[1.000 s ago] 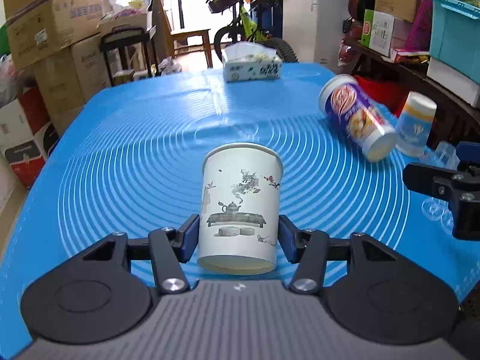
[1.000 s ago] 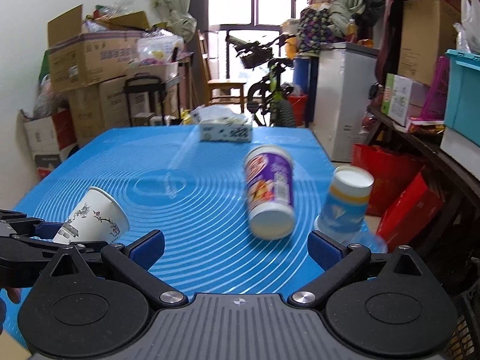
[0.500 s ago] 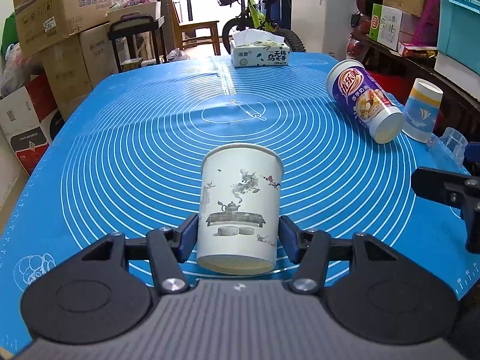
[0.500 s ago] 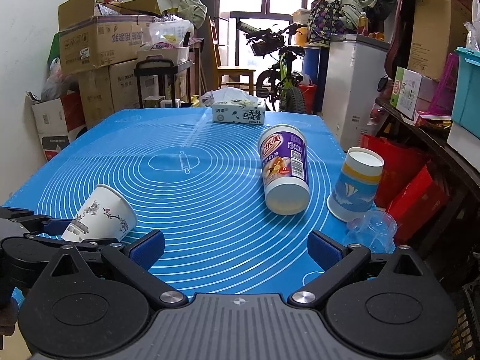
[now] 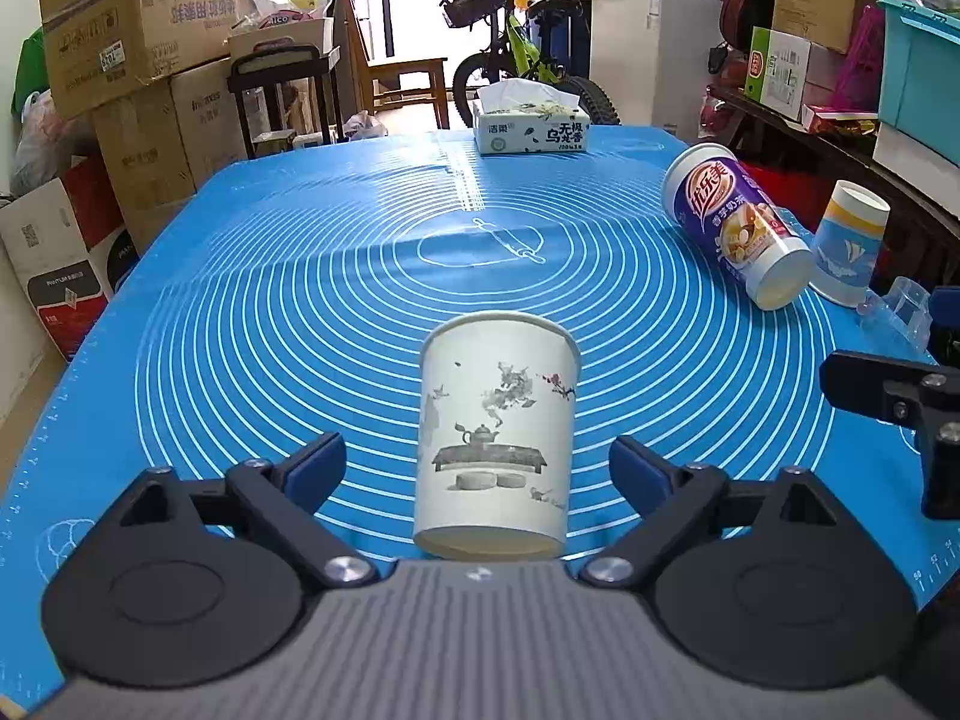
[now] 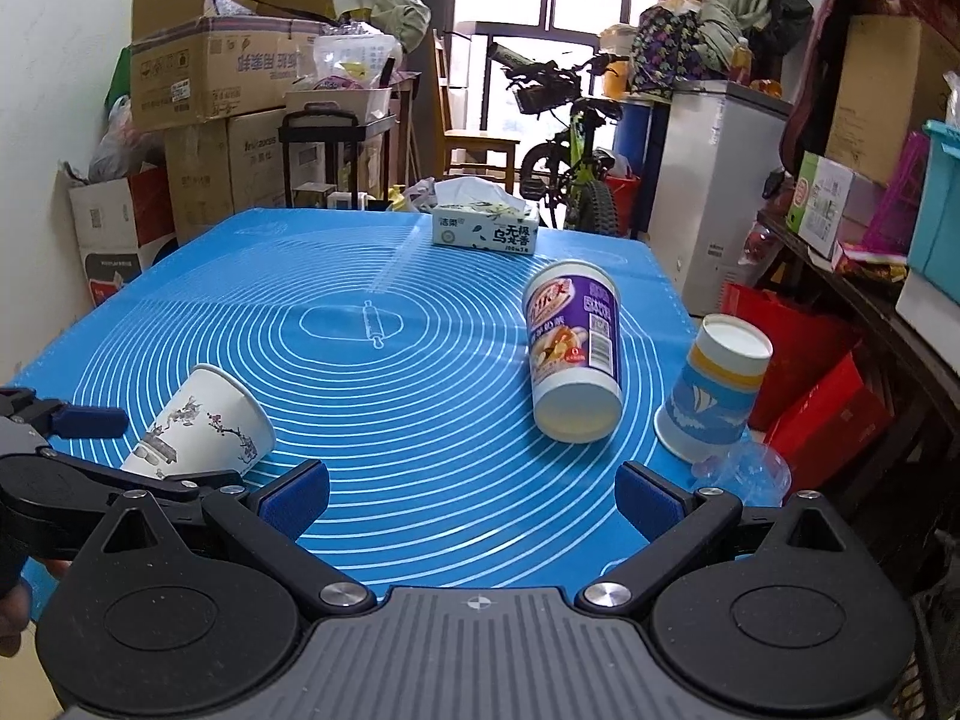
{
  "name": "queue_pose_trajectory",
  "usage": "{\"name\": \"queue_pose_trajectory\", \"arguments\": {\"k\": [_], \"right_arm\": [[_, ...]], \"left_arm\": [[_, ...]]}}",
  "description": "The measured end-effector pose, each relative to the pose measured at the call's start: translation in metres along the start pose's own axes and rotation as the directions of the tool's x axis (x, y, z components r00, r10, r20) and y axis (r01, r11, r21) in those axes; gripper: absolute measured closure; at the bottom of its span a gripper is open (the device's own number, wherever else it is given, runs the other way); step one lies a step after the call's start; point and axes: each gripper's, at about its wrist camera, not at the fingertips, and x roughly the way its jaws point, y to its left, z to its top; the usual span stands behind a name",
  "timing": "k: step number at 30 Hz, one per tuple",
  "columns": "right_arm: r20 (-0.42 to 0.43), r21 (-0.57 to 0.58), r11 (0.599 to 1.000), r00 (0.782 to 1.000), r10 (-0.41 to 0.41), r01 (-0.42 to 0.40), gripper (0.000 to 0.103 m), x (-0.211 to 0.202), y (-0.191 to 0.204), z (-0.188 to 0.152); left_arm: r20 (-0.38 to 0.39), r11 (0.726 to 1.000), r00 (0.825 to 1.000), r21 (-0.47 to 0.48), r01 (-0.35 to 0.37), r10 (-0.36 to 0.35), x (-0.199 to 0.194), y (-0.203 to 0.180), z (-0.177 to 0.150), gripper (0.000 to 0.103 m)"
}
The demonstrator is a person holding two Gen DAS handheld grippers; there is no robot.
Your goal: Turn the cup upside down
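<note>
A white paper cup with an ink teapot print (image 5: 495,432) lies on the blue mat (image 5: 300,312) between my left gripper's fingers, its mouth pointing away from me and its base toward the camera. My left gripper (image 5: 478,468) is open, with both pads clear of the cup's sides. In the right wrist view the same cup (image 6: 198,426) lies tilted at the left, beside the left gripper (image 6: 90,450). My right gripper (image 6: 474,495) is open and empty over the mat's near edge.
A purple cup (image 6: 573,348) lies on its side at the right. A blue-and-yellow cup (image 6: 714,387) stands upside down near the right edge, with a clear plastic cup (image 6: 744,471) beside it. A tissue box (image 6: 486,228) stands at the far edge.
My left gripper has opened and let go of the white cup, which now lies free between its fingers. The right gripper has stayed open.
</note>
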Motion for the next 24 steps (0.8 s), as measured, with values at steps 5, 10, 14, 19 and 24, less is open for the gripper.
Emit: {"name": "queue_pose_trajectory", "arguments": {"k": [5, 10, 14, 19, 24], "right_arm": [[0.015, -0.145, 0.989, 1.000, -0.013, 0.016, 0.000, -0.004, 0.015, 0.014], [0.033, -0.362, 0.931, 0.999, -0.036, 0.045, 0.000, -0.009, 0.037, 0.037], [0.043, -0.606, 0.791, 0.996, -0.074, 0.085, 0.000, -0.010, 0.066, 0.055], [0.211, -0.901, 0.355, 0.967, -0.141, 0.249, 0.000, -0.005, 0.115, 0.046], [0.321, -0.929, -0.217, 0.945, -0.062, 0.301, 0.000, 0.008, 0.147, 0.010]], "left_arm": [[0.045, 1.000, 0.999, -0.009, 0.005, -0.004, -0.014, 0.005, 0.002, 0.004], [0.090, 1.000, 0.996, 0.004, -0.010, 0.010, -0.029, 0.015, 0.004, 0.004], [0.118, 1.000, 0.993, -0.003, -0.028, 0.028, -0.040, 0.031, 0.003, 0.004], [0.132, 0.995, 0.987, -0.054, -0.084, 0.090, -0.045, 0.058, 0.000, 0.004], [0.124, 0.986, 0.982, -0.104, -0.132, 0.145, -0.045, 0.081, -0.004, 0.004]]}}
